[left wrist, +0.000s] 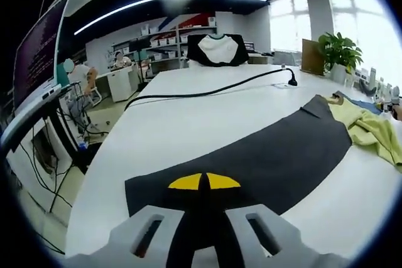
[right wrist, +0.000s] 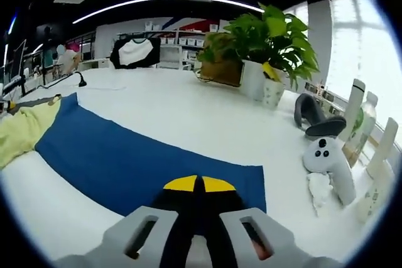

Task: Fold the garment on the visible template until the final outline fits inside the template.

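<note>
We see a broad white tabletop [left wrist: 188, 123] across the middle of the left gripper view, and again in the right gripper view [right wrist: 188, 117]. On it lies a long flat mat, the template, which reads dark charcoal in the left gripper view [left wrist: 276, 155] and bright blue in the right gripper view [right wrist: 125, 161]; we cannot tell which colour is true. The pale yellow garment [left wrist: 370, 130] lies crumpled at the right edge of the left gripper view, partly on the template's far end and cut off by the frame; in the right gripper view [right wrist: 22, 131] it sits at the left edge, also cut off, so its full shape is hidden from us.

A leafy green potted plant [right wrist: 270, 42] stands upper right in the right gripper view. A black cable [left wrist: 207, 92] runs across the table in the upper middle of the left gripper view. A white handheld controller [right wrist: 330, 161] lies at the right.

At the bottom centre of each view, the left gripper [left wrist: 204, 183] and right gripper [right wrist: 199, 184] show yellow tips pressed together over the template, clenched with nothing between them
</note>
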The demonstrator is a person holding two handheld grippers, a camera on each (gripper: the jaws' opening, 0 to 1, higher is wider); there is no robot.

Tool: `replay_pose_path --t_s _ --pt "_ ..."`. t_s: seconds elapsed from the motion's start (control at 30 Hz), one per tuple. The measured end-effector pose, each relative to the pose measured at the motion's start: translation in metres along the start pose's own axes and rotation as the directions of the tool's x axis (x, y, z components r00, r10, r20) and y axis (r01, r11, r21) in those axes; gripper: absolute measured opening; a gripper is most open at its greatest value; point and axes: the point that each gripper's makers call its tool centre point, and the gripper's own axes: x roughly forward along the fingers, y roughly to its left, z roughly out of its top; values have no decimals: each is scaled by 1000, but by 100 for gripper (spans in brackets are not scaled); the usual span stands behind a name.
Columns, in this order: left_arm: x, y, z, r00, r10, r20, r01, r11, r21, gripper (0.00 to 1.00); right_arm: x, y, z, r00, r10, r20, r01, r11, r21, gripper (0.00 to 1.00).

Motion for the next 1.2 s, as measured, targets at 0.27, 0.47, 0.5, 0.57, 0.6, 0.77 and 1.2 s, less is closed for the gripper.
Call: replay_pose_path --t_s 0.27,0.47,0.5,0.57,0.6,0.77,1.2 --pt "2 2 0 1000 19 -9 -19 999 38 0 -4 -16 -4 999 -45 -25 46 998 34 0" --pt "2 4 0 1000 12 -4 -12 1000 15 0 -5 -26 -6 998 -63 -31 63 998 5 0" --pt "1 4 0 1000 12 0 -12 1000 16 0 -5 -27 -6 998 -64 -28 65 998 13 0" --pt "1 4 0 1000 13 3 -13 1000 13 0 -5 -28 -6 997 -68 -25 68 997 19 0" --pt "1 4 0 1000 14 3 -14 1000 14 0 -6 -28 -6 997 -72 -23 72 997 18 0" --pt "1 4 0 1000 21 4 -22 999 32 0 -9 -32 -8 995 -97 -34 98 995 13 0" --pt "-1 5 -2 1000 23 16 -24 1000 16 0 -12 -40 -11 990 -126 -58 127 992 16 0"
